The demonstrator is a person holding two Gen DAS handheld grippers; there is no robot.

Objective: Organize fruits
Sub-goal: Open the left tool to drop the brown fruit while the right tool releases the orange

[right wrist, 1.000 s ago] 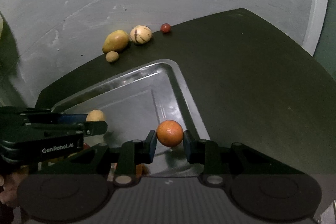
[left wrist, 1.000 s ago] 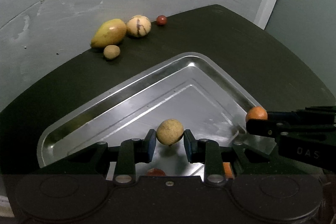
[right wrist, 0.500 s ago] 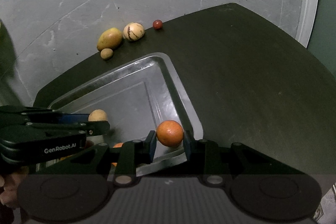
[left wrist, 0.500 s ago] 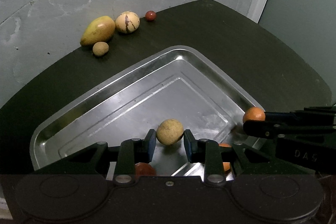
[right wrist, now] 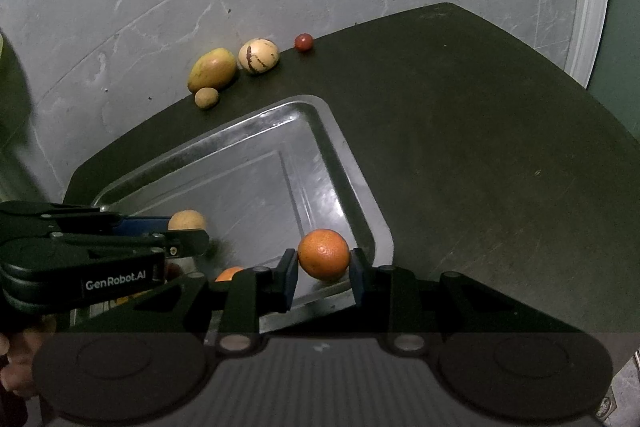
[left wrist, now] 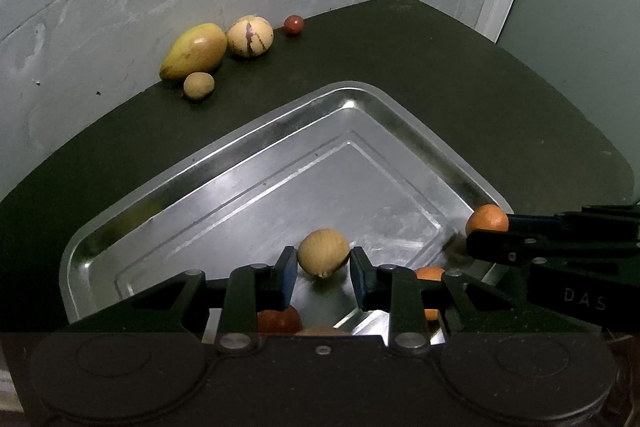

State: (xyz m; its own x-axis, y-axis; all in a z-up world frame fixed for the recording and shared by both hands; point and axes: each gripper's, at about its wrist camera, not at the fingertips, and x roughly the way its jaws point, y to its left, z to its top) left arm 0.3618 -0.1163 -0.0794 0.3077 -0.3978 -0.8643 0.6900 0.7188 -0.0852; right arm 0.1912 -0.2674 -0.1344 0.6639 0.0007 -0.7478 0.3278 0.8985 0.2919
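Observation:
My left gripper (left wrist: 323, 277) is shut on a tan round fruit (left wrist: 322, 251), held over the near part of the metal tray (left wrist: 248, 143). My right gripper (right wrist: 324, 277) is shut on an orange (right wrist: 323, 253) above the tray's (right wrist: 340, 147) near right corner. In the left wrist view the orange (left wrist: 486, 219) and the right gripper show at the right edge. The right wrist view shows the tan fruit (right wrist: 186, 219) in the left gripper at the left. An orange fruit (left wrist: 430, 274) and a reddish fruit (left wrist: 278, 321) lie in the tray, partly hidden behind my left fingers.
At the dark table's (left wrist: 440, 99) far edge lie a yellow mango (left wrist: 194, 51), a striped pale round fruit (left wrist: 250, 37), a small tan fruit (left wrist: 199, 85) and a small red fruit (left wrist: 294, 24). Grey tiled floor lies beyond. A hand (right wrist: 10, 367) shows at lower left.
Both grippers have drawn back toward the near end of the tray with their fruits still held. More of the tray and the fruits lying in it have come into view.

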